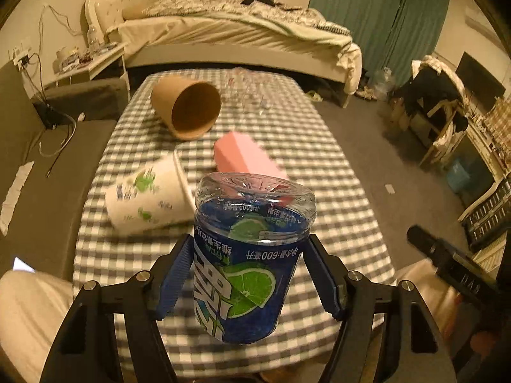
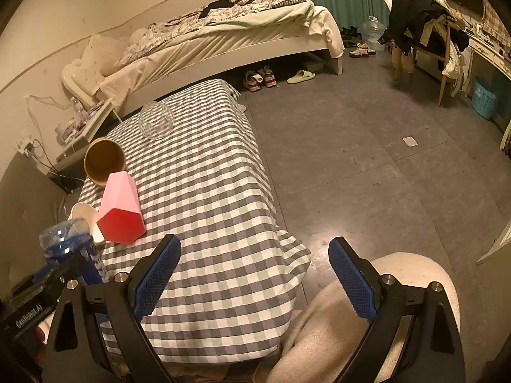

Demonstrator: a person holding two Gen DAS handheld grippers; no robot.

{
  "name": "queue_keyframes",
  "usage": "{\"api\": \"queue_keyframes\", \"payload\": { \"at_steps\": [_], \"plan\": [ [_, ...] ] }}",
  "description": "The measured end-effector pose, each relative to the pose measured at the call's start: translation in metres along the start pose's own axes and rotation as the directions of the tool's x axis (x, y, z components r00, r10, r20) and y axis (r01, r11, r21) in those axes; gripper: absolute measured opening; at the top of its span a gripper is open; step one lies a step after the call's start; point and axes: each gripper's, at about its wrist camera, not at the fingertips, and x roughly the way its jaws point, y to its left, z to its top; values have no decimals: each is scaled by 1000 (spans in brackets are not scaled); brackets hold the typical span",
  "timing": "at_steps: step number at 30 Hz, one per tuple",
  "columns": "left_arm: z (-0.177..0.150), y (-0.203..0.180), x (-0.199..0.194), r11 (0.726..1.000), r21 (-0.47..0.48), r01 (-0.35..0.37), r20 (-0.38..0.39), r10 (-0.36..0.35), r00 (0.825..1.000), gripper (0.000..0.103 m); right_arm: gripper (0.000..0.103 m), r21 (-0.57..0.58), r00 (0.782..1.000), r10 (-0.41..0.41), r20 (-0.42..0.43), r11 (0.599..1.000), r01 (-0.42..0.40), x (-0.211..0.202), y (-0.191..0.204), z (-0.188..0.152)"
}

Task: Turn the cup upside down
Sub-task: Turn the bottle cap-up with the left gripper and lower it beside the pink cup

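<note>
A clear plastic cup with a blue lime label (image 1: 249, 255) stands upside down, its base up, between the fingers of my left gripper (image 1: 252, 271). The blue pads (image 1: 175, 274) sit at both sides of it, close to or touching the label, over the near end of the checked table (image 1: 319, 146). The same cup shows at the far left of the right wrist view (image 2: 68, 239). My right gripper (image 2: 255, 274) is open and empty, above the table's near right corner and the floor.
On the table lie a brown paper cup (image 1: 188, 108) on its side, a white printed paper cup (image 1: 147, 194) on its side, a pink angular cup (image 1: 246, 156) and a clear glass (image 2: 156, 119). A bed, chair and blue bin stand beyond.
</note>
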Motion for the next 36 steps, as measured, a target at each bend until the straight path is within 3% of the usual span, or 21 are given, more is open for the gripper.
{"api": "queue_keyframes", "payload": {
  "at_steps": [5, 10, 24, 28, 36],
  "plan": [
    [3, -6, 6, 1000, 26, 5, 71, -7, 997, 72, 94, -20, 1000, -7, 6, 1000, 7, 0, 7, -1],
    [-14, -4, 11, 997, 76, 6, 109, -14, 994, 71, 94, -24, 1000, -19, 7, 1000, 19, 0, 7, -1],
    [-35, 6, 0, 996, 81, 20, 41, -24, 999, 69, 94, -61, 999, -24, 28, 998, 25, -6, 19, -2],
    [-34, 10, -3, 998, 62, 22, 28, -24, 999, 80, 94, -73, 999, -21, 45, 997, 24, -14, 22, -2],
    [-31, 13, -22, 998, 45, 52, 49, -54, 997, 83, 94, -109, 995, -36, 90, 993, 46, -36, 31, -4]
  ]
}}
